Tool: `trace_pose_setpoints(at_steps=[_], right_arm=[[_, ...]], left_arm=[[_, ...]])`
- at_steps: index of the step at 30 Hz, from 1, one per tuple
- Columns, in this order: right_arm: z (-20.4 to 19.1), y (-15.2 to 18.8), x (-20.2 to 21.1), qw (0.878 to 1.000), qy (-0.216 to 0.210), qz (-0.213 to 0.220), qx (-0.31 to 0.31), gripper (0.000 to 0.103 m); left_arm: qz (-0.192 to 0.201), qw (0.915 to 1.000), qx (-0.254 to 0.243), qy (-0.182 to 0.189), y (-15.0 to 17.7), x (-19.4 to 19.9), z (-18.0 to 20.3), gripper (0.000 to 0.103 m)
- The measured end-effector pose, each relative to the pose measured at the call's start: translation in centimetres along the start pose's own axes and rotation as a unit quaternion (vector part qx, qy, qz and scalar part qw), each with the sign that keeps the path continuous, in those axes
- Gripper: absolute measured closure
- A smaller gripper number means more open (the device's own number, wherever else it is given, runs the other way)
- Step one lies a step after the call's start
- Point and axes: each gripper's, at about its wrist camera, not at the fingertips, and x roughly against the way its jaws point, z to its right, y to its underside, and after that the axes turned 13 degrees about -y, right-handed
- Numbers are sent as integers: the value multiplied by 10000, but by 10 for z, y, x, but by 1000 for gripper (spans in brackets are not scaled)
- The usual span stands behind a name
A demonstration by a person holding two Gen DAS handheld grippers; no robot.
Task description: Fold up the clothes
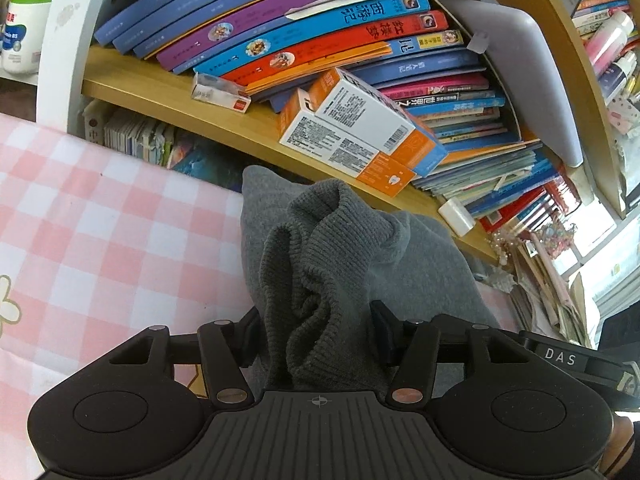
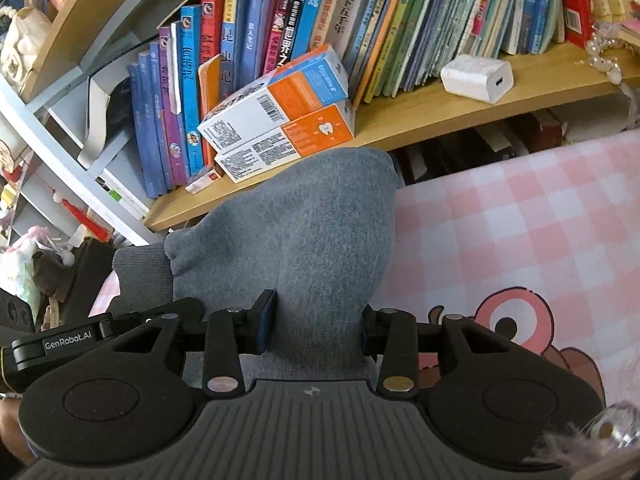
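Left tongs [image 1: 318, 336] half-open around grey sweater [image 1: 340, 248], right tongs [image 2: 316, 326] seemingly gripping it

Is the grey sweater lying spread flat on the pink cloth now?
No. The grey sweater is bunched between the left gripper, its ribbed edge crumpled.

Grey garment [image 1: 340, 248] hides the jaws' pads — contact unclear.

pink checkered bed [image 2: 520, 220] with the grey sweater [image 2: 320, 232] on it; wooden shelf [image 2: 440, 108] behind has books [image 2: 400, 32] and boxes [image 2: 280, 120].
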Motion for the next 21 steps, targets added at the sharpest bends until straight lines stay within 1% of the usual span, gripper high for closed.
trace_pose_setpoints(at_steps=[1,3,5,8,13,21], right_arm=[[0,1,1,10000,25,4,-17,60],[-2,3,3,9999,143,34,-18,53],[-5,6,8,9994,319,92,38,34],[-11,13,20,9982,548,181,169,25],[-21,35,45,9968,746,220,172,19],[-45,86,78,9942,1037,196,198,16]], left_arm=[[-14,10000,11,-44,0,0,0,43],[14,9998,15,-198,0,3,1,32],[78,9994,-2,-348,1,9,3,26],[230,9986,-82,-479,7,25,3,21],[322,9975,-238,-577,24,55,7,16],[266,9958,-532,-701,72,98,15,14]])
